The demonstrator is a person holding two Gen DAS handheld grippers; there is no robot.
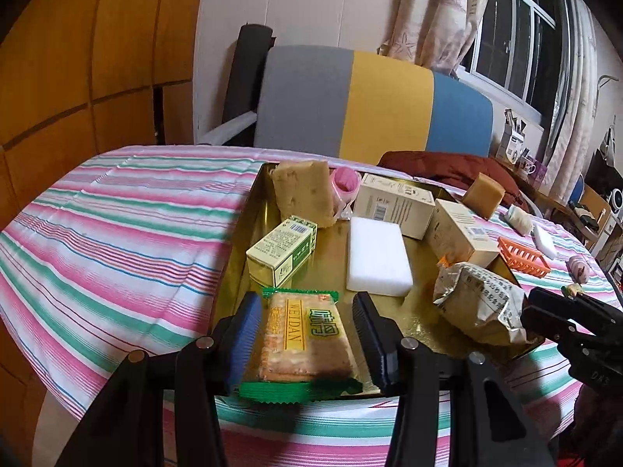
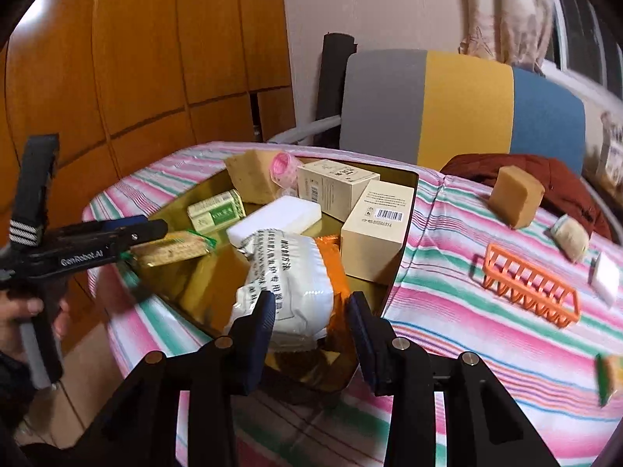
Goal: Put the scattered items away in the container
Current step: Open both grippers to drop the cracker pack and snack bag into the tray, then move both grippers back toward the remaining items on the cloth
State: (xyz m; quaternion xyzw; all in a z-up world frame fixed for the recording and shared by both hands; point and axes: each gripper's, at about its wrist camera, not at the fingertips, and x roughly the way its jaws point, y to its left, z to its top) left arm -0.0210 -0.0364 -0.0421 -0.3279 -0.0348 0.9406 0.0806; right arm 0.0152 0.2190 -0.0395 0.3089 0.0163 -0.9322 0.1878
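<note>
A gold tray (image 1: pixel 239 210) sits on the striped cloth and holds several items. My left gripper (image 1: pixel 307 311) is shut on a green-edged WEIDAN cracker packet (image 1: pixel 307 338) over the tray's near edge. The right wrist view shows that gripper (image 2: pixel 155 229) with the cracker packet (image 2: pixel 175 249) at its tips. My right gripper (image 2: pixel 312 299) is shut on a white printed pouch (image 2: pixel 288 284) above the tray (image 2: pixel 202 280), with an orange packet (image 2: pixel 335 268) against the pouch's right side. From the left wrist view the pouch (image 1: pixel 479 303) hangs tilted from the right gripper (image 1: pixel 533 303).
Inside the tray lie two cream boxes (image 2: pixel 373 225), a white sponge (image 2: pixel 272 220), a green box (image 2: pixel 216 210), a tan block (image 2: pixel 249 175) and a pink cup (image 2: pixel 282 167). On the cloth to the right lie a tan block (image 2: pixel 514 198), an orange rack (image 2: pixel 529 284) and a white pad (image 2: pixel 605 278). Behind stand a chair (image 2: pixel 467 109) and a red garment (image 2: pixel 545 171).
</note>
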